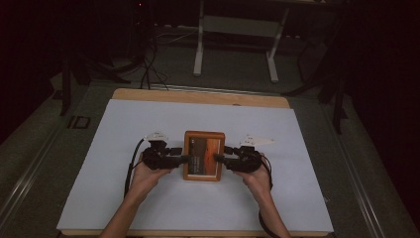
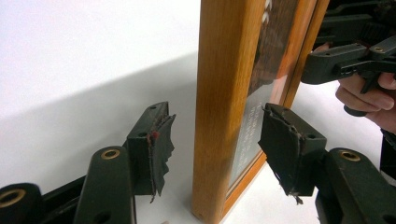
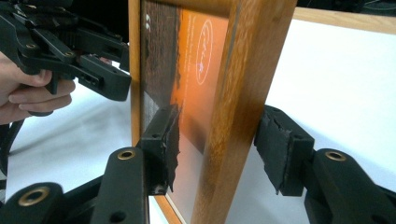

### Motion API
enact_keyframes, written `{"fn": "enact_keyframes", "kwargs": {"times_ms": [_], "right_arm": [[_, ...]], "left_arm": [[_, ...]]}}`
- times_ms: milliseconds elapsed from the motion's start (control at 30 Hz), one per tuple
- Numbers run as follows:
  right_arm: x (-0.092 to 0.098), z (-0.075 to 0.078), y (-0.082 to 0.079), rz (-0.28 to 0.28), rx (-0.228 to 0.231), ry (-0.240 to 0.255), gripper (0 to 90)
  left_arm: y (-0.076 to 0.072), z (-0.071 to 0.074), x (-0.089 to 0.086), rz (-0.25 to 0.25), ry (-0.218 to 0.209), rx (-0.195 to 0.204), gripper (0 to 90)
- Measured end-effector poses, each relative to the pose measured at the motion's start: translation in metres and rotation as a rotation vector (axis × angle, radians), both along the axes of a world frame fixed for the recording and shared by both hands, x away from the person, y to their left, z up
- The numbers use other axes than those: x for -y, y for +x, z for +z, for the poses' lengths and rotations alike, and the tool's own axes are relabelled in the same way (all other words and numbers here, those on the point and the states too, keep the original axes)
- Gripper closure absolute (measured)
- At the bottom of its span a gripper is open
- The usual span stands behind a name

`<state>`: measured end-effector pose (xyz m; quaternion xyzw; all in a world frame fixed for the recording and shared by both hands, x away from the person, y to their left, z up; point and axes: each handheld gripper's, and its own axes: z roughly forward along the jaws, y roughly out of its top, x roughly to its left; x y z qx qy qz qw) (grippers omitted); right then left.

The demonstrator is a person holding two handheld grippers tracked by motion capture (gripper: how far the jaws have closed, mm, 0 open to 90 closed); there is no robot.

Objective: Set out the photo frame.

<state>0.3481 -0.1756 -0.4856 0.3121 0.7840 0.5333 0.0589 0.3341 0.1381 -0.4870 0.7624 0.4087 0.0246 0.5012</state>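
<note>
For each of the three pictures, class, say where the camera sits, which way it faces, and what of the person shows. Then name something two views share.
High view: fixed above the person's side, looking forward and down on the white table; both forearms, the left gripper and the right gripper show.
Left gripper view: rides that gripper, facing the wooden picture frame; the other hand shows beyond.
Right gripper view: rides that gripper, facing the frame's opposite edge; the other hand shows.
Shared: all three show the frame.
</note>
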Motion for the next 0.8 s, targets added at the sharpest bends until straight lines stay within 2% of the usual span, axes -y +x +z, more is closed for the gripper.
{"fn": "enact_keyframes", "kwargs": {"times_ms": [300, 333, 400, 633, 667, 800], "right_arm": [[0.015, 0.009, 0.0, -0.016, 0.018, 0.021, 49.1], [0.021, 0.012, 0.0, -0.024, 0.022, 0.026, 49.0], [0.026, 0.013, 0.0, -0.028, 0.019, 0.028, 49.0], [0.04, 0.011, 0.005, -0.042, -0.002, -0.002, 48.7], [0.04, 0.011, 0.005, -0.042, -0.002, -0.002, 48.7], [0.046, 0.008, 0.007, -0.054, -0.02, -0.014, 48.7]], "left_arm": [[-0.001, 0.009, -0.013, 0.037, -0.001, 0.012, 42.9], [-0.001, 0.011, -0.02, 0.061, -0.007, 0.014, 42.9], [-0.001, 0.012, -0.024, 0.076, -0.004, 0.016, 42.8], [0.001, 0.008, -0.032, 0.123, 0.073, 0.025, 42.5], [0.001, 0.008, -0.032, 0.123, 0.073, 0.025, 42.5], [0.002, 0.006, -0.038, 0.166, 0.115, 0.026, 42.0]]}}
